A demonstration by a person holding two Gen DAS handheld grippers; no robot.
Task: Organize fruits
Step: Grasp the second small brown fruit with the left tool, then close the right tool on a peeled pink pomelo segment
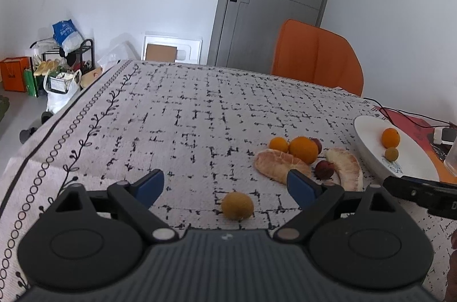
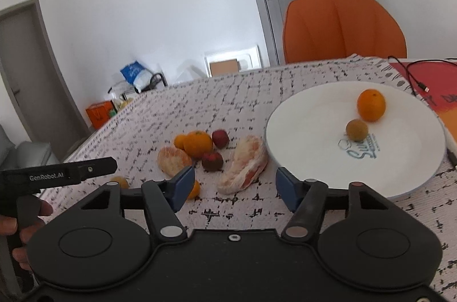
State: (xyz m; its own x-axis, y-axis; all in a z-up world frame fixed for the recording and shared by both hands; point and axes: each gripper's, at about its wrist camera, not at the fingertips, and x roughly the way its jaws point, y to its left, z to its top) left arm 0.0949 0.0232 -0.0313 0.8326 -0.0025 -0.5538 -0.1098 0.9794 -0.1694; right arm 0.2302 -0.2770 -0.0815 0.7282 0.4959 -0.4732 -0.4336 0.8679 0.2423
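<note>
My left gripper point(image 1: 225, 185) is open and empty, with a small yellow-brown fruit point(image 1: 237, 206) on the cloth between its fingers. Beyond it lie two peeled pomelo wedges point(image 1: 278, 166), two oranges point(image 1: 303, 149) and two dark red fruits point(image 1: 324, 170). My right gripper point(image 2: 234, 185) is open and empty, just in front of a pomelo wedge point(image 2: 244, 167). The white plate point(image 2: 308, 130) at the right holds an orange point(image 2: 370, 105) and a small brown fruit point(image 2: 356, 130). A small orange point(image 2: 194, 190) sits partly hidden behind the right gripper's left finger.
The table wears a white cloth with black marks point(image 1: 185, 116). An orange chair point(image 1: 317, 56) stands at the far side. A black cable point(image 2: 414, 76) and a red mat lie at the right. The left gripper's body point(image 2: 57, 172) shows at the left of the right wrist view.
</note>
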